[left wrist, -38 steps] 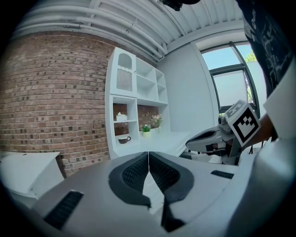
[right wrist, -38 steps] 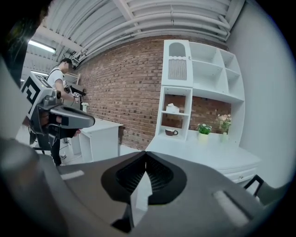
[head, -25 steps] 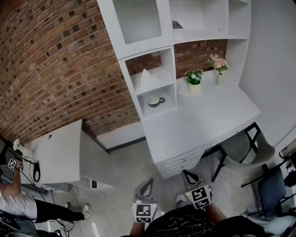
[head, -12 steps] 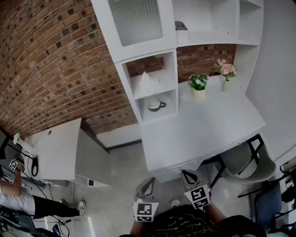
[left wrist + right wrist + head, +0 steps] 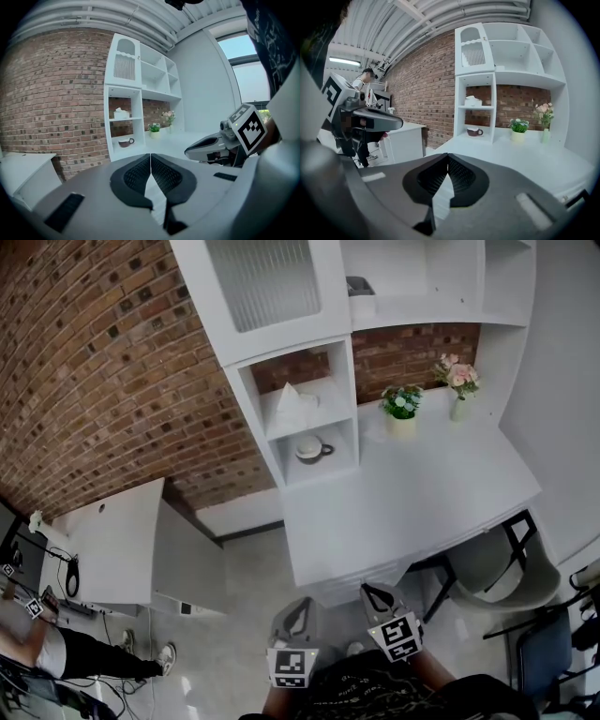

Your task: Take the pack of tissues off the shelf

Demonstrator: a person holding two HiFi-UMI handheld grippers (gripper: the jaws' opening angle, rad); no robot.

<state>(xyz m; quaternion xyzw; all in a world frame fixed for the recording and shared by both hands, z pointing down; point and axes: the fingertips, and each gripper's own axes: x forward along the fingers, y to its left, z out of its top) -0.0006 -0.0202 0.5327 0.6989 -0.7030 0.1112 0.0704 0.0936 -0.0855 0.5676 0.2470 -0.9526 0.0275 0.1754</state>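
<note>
Left claw [image 5: 150, 155] and right claw [image 5: 448, 157] sit closed, empty; one should open before nearing the tissues [image 5: 289, 401] far ahead.

Cup: dark rounded cup [image 5: 312, 449] is sitting upright.
Plants: green potted plant [image 5: 401, 409] and pink flowers [image 5: 456, 377] are standing on white surface [image 5: 422, 502].

The desk top [image 5: 412, 502] is bare from its front edge up to the shelf [image 5: 248, 404]. The pack of tissues [image 5: 289, 401] sits in an open-fronted compartment between side walls, with seemingly little headroom. A cup [image 5: 311, 450] occupies the compartment below. A potted plant [image 5: 401, 409] and a flower vase [image 5: 457, 390] stand well right.
</note>
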